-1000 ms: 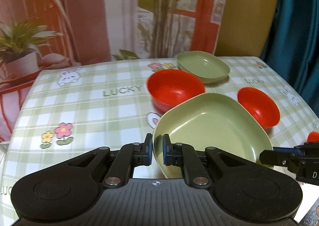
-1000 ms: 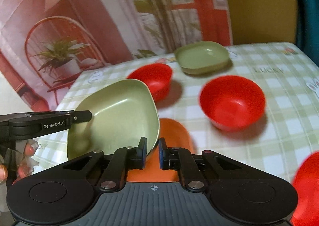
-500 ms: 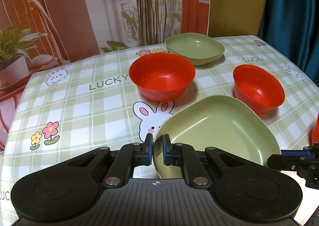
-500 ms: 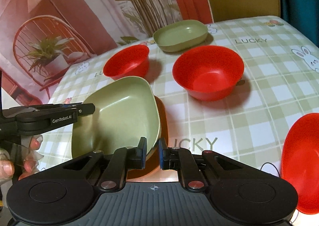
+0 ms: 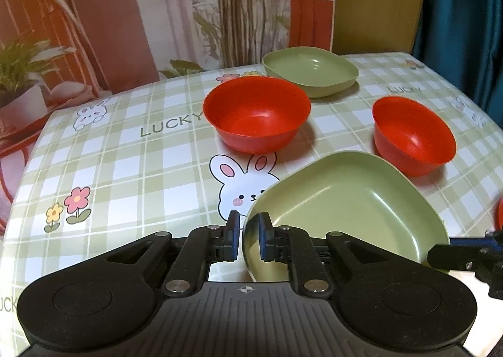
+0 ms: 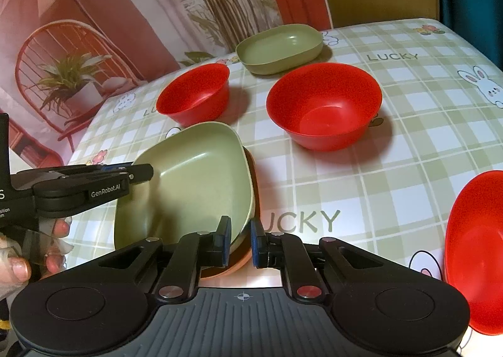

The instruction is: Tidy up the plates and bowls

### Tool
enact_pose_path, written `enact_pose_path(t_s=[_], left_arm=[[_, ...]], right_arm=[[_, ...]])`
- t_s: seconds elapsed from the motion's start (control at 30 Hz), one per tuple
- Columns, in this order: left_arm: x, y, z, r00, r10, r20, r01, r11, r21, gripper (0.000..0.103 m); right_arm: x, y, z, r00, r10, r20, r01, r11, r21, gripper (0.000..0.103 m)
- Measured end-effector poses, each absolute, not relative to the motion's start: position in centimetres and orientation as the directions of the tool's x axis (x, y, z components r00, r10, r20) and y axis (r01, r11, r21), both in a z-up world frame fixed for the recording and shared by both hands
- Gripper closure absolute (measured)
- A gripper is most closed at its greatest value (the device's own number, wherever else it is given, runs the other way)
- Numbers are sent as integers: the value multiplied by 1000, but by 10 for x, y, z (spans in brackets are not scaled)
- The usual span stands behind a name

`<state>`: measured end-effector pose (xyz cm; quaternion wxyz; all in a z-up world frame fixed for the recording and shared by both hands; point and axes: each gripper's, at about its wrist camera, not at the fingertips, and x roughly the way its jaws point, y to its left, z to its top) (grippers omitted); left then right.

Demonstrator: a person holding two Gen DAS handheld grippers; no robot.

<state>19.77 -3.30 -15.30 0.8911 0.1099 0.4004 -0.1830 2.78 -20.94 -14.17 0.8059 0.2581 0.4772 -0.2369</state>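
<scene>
Both grippers are on the same green plate (image 5: pixel 349 212) now. The left gripper (image 5: pixel 248 234) pinches its near-left rim, jaws almost shut. The right gripper (image 6: pixel 239 240) clamps the rim on the opposite side, jaws just as narrow. The plate sits low, tilted slightly, right over an orange plate (image 6: pixel 242 259) on the worktop (image 5: pixel 132 168), so the coming move looks like straight down and let go. Whether it already rests on that orange plate I cannot tell; the green one hides nearly all of it. Another green plate (image 5: pixel 311 74) and two red bowls (image 5: pixel 256 114) wait beyond; a third bowl (image 6: pixel 474 247) is cut off at the right edge.
</scene>
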Motion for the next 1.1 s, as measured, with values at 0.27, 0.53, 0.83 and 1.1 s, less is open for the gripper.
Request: enact_pose_path(t_s=[0.27,0.53,0.83,1.1], left_arm=[[190,-19,-151,632,-234,-739,310,950,-36,87],[179,-16,-152,656,-194,-729,239,970,-42,86],[170,-11,-154,657,-194,-728,199,977,-81,86],[161,-13,-160,640,-208,-740,197,975,-103,86]], right_arm=[[29,-208,-142,425,-145,-893,622,764,171,91],[31,-205,-141,420,-148,-896,616,771,161,91],[33,-204,-141,414,-152,-897,612,777,151,91],[33,-204,-142,410,-152,-899,610,779,146,88]])
